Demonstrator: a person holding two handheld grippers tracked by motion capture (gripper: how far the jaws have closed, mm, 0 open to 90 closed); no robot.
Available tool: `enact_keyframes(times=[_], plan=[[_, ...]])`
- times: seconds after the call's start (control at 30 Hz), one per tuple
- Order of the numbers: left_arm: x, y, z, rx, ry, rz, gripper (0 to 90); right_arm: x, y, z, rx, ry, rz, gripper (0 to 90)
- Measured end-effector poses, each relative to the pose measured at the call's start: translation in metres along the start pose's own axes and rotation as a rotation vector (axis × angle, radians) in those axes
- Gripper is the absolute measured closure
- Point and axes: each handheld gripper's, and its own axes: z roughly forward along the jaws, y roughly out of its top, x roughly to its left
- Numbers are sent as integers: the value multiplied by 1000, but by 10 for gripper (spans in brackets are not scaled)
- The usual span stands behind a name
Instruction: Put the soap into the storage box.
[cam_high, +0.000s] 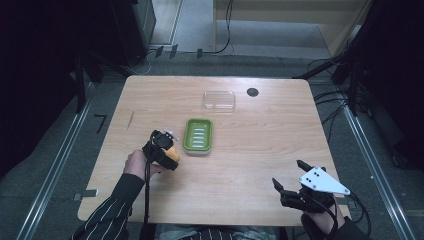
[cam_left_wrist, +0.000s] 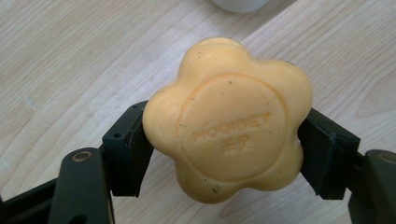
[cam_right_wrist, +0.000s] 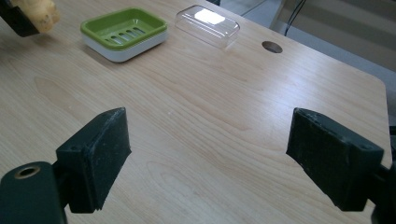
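A yellow flower-shaped soap (cam_left_wrist: 229, 121) with raised lettering sits between the two black jaws of my left gripper (cam_left_wrist: 224, 149), which is shut on it above the wooden table. In the high view that left gripper (cam_high: 167, 150) holds the soap (cam_high: 172, 152) just left of a green soap dish (cam_high: 198, 135) with a slotted insert. My right gripper (cam_high: 292, 175) rests near the table's front right edge, jaws wide apart and empty. The right gripper view looks past its open right gripper (cam_right_wrist: 210, 163) to the green soap dish (cam_right_wrist: 124, 31) and the soap (cam_right_wrist: 39, 11) at far left.
A clear plastic lid (cam_high: 219, 100) lies behind the dish, with a round dark hole (cam_high: 252, 92) in the table (cam_high: 250, 165) to its right. A thin stick (cam_high: 131, 120) lies at the left. Cables and dark stands surround the table on the floor.
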Motion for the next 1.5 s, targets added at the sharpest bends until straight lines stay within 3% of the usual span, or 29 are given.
enact_keyframes(times=[1.1, 1.5], plan=[[8, 42, -17, -124, 22, 1, 280, 0, 0, 0, 1, 0, 0, 136], [8, 62, -19, -160, 24, 19, 280, -2, -1, 1, 1, -4, 0, 136]])
